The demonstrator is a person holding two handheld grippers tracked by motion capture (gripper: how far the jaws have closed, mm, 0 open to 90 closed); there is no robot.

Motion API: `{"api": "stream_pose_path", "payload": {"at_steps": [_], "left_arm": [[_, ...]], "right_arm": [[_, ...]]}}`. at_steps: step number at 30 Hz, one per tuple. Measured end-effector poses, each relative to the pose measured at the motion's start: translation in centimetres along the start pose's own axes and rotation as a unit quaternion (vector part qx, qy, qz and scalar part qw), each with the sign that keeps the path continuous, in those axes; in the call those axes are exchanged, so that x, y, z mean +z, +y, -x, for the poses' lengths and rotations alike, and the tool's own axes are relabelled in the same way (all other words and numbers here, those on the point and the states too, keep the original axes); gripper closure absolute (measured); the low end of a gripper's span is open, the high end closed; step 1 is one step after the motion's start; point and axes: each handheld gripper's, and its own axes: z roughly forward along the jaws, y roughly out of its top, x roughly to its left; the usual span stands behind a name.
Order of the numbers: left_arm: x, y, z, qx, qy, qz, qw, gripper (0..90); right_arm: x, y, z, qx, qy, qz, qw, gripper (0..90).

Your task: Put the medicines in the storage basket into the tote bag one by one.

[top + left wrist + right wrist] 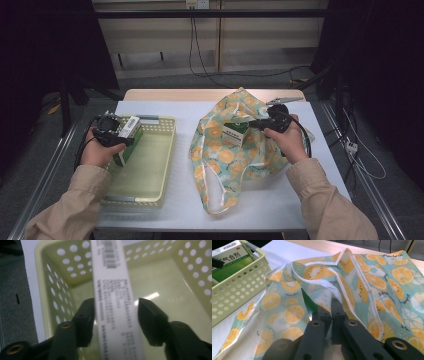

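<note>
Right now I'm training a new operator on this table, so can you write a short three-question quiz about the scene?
1. True or false: the left gripper has a green and white carton between its jaws, above the pale yellow perforated plastic basket.
2. What does the right gripper pinch?
3. Which sits in the bag's mouth? A) bottle B) small green and white box

Key: 1 true. 2 the fruit-print fabric bag. 3 B.

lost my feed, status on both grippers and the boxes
Left gripper open around box over basket. Right gripper shut on bag by second box. Nothing blocking.
</note>
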Motion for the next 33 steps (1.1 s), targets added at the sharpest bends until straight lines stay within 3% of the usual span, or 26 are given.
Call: {"api": "stream_pose_path", "payload": {"at_steps": [3,6,10,15,18,19,26,33], "left_arm": [[-0.1,0.0,0.0,-0.005,0.002,0.003,1.0000,62.1],[-0.3,0.2,0.4,-0.002,-0.012,-0.004,0.9999,62.4],[-1.4,1.0,1.5,-0.006,-0.051,0.026,0.9983,62.5],[-3.6,2.6,3.3,0.023,-0.082,0.053,0.9949,62.6],[-4.7,3.5,5.0,0.041,-0.105,0.069,0.9912,62.6],[-5.1,3.9,5.8,0.052,-0.118,0.074,0.9889,62.6],[-6.1,5.6,10.3,0.115,-0.157,0.072,0.9782,62.5],[-6.0,6.8,14.0,0.149,-0.193,0.081,0.9665,62.5]], "right_arm": [[-0.1,0.0,0.0,0.000,0.000,0.001,1.0000,89.8],[-0.1,0.0,0.1,0.000,-0.002,0.000,1.0000,89.8],[-0.2,0.0,0.2,0.003,-0.002,0.003,1.0000,89.8],[-0.3,0.0,0.2,0.002,-0.003,0.002,1.0000,89.8],[-0.2,0.0,0.1,0.002,-0.001,0.004,1.0000,89.8],[-0.2,0.0,0.1,0.002,-0.001,0.004,1.0000,89.8],[-0.4,0.1,0.0,0.002,-0.001,0.004,1.0000,89.8],[-0.7,0.2,0.0,0.001,-0.001,0.009,1.0000,89.8]]}}
